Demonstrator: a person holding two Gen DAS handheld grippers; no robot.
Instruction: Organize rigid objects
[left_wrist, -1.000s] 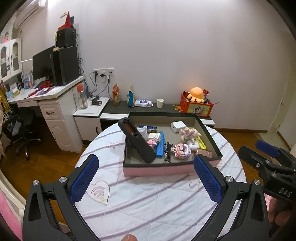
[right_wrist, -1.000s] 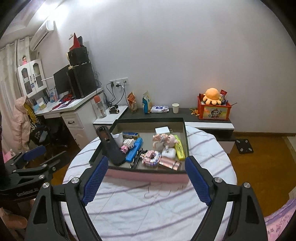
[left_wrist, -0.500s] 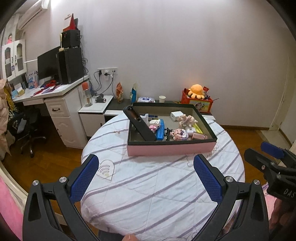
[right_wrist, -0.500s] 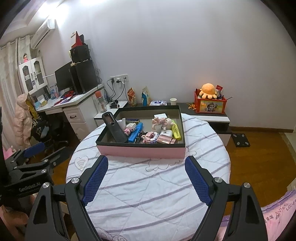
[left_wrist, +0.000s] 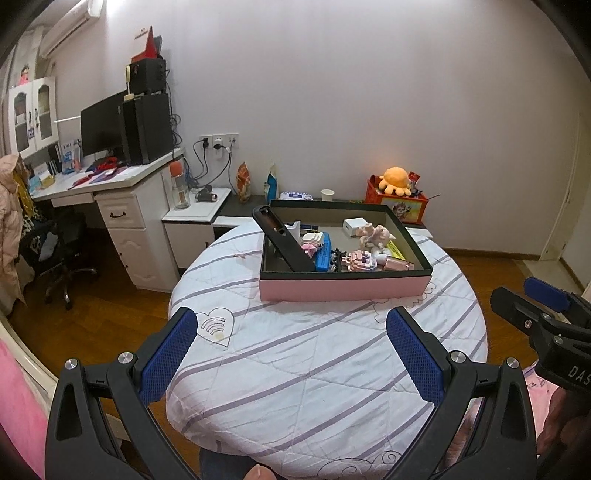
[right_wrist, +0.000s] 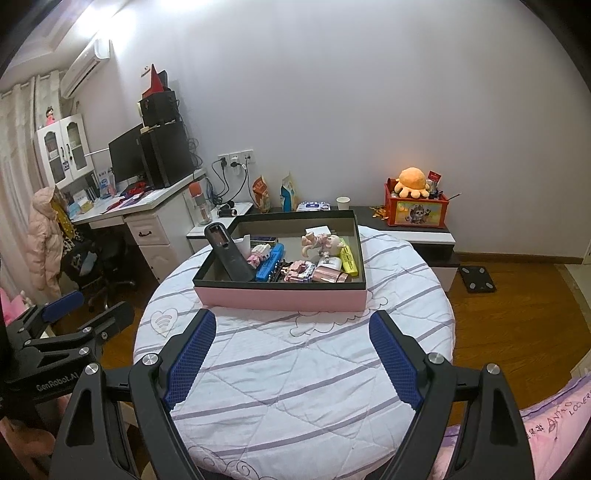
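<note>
Both grippers, left (left_wrist: 291, 354) and right (right_wrist: 291, 358), gape wide and hold nothing. The pink box (right_wrist: 280, 297) (crammed with toys and a leaning black case (right_wrist: 231, 254)) sits on the round table (right_wrist: 295, 387), well ahead of their fingertips.

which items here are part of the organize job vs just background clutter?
Job:
- pink box on the round table
- black device leaning inside it
- blue case
- yellow pack
- pink figurine
- left gripper and right gripper, both open, empty

Background:
- orange plush on red toy box
- paper cup
- monitor
- desk
</note>
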